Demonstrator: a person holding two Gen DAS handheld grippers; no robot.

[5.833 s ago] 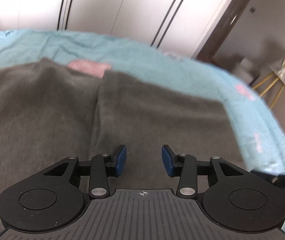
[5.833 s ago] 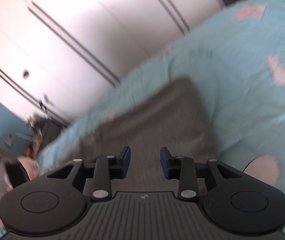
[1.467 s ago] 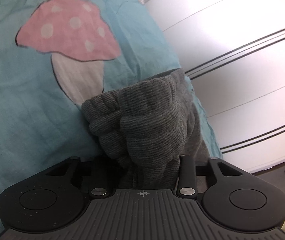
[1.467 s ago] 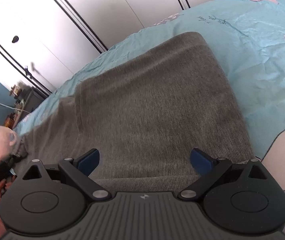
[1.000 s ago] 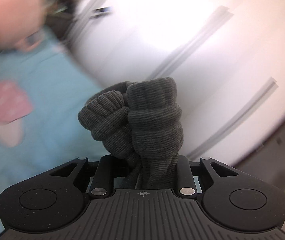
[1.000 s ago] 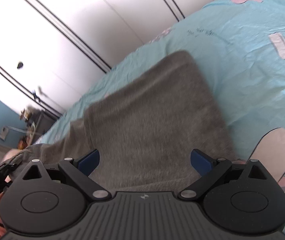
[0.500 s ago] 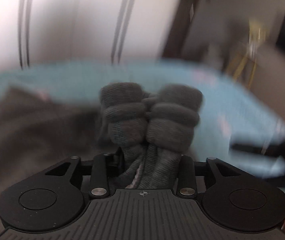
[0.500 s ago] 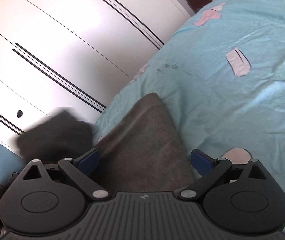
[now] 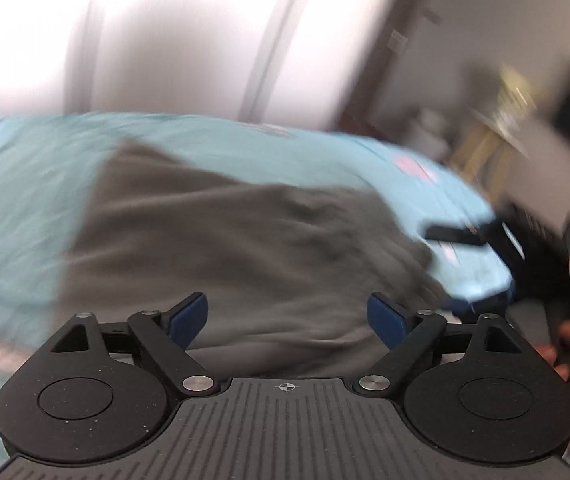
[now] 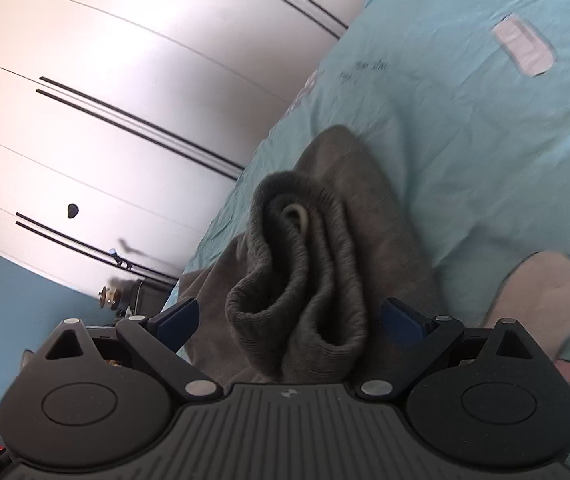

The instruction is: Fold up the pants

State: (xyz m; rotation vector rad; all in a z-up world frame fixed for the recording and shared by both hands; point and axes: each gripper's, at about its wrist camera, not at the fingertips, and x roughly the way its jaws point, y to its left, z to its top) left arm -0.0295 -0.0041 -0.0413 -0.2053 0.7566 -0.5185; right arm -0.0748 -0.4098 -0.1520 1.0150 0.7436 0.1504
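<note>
White wardrobe doors (image 10: 125,80) rise behind a turquoise bedsheet (image 10: 465,120); grey pants (image 9: 225,240) lie on it, folded over, cuffs (image 10: 301,280) bunched between the right gripper's (image 10: 289,320) spread, untouching fingers; the left gripper (image 9: 287,314) has just been opening, nothing held; tidying seemingly remains.

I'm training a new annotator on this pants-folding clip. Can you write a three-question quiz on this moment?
1. True or false: the left claw is clamped on the grey pants.
2. What lies between the open fingers of the right claw? A) a pillow B) bunched ribbed cuffs C) nothing
3. What colour is the bedsheet under the pants?

Key
1. False: its jaws have just been opening, stand wide, and nothing is between them.
2. B; the pads do not press on the cuffs.
3. Light blue, with pink prints.
</note>
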